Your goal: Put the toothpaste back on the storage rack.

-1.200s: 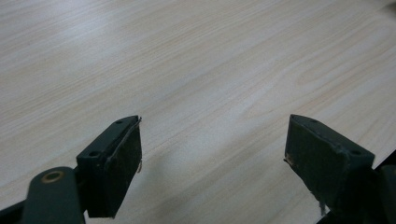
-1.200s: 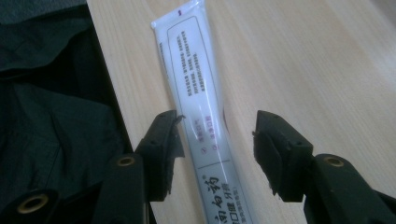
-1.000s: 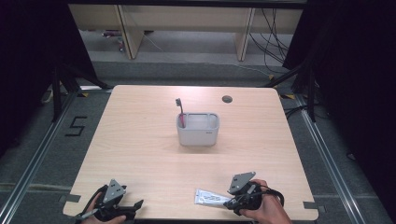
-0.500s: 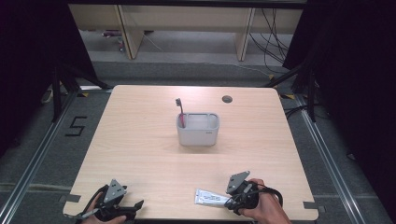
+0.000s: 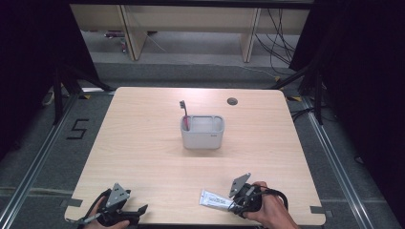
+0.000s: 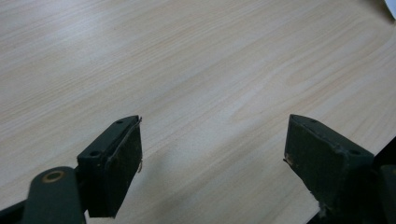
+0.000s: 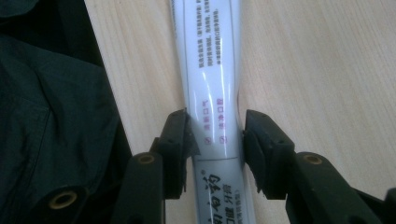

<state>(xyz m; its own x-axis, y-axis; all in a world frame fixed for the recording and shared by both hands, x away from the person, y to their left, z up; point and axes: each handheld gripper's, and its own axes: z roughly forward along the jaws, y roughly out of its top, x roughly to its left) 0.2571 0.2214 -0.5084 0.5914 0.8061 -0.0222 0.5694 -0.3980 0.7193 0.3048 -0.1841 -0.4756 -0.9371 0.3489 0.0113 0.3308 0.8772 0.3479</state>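
Toothpaste tube [image 7: 212, 84], white with small printed text, flat on table [image 5: 143, 143] near front edge, about 5 o'clock from table centre; same tube seen from high view [image 5: 215, 199] just left of right hand. Largest first: pale wood table, rounded corners, small dark grommet hole [image 5: 232, 101] near far edge at about 1 o'clock. Next, grey rectangular holder [image 5: 202, 132] near table centre, slightly toward 12 o'clock, upright. Dark-headed toothbrush [image 5: 184, 113] standing in holder's left end, head up, leaning slightly. Right gripper [image 7: 215, 135] at 5 o'clock corner, jaws straddling tube across its width, just been closing; both pads touching or all but touching tube's sides, tube lying lengthwise between them and running toward 12 o'clock in right gripper view. Firm clamp not certain. Dark sleeve fabric along left of that view. Left gripper [image 6: 212, 149] at 7 o'clock corner, low over bare wood, jaws wide apart, holding nothing.
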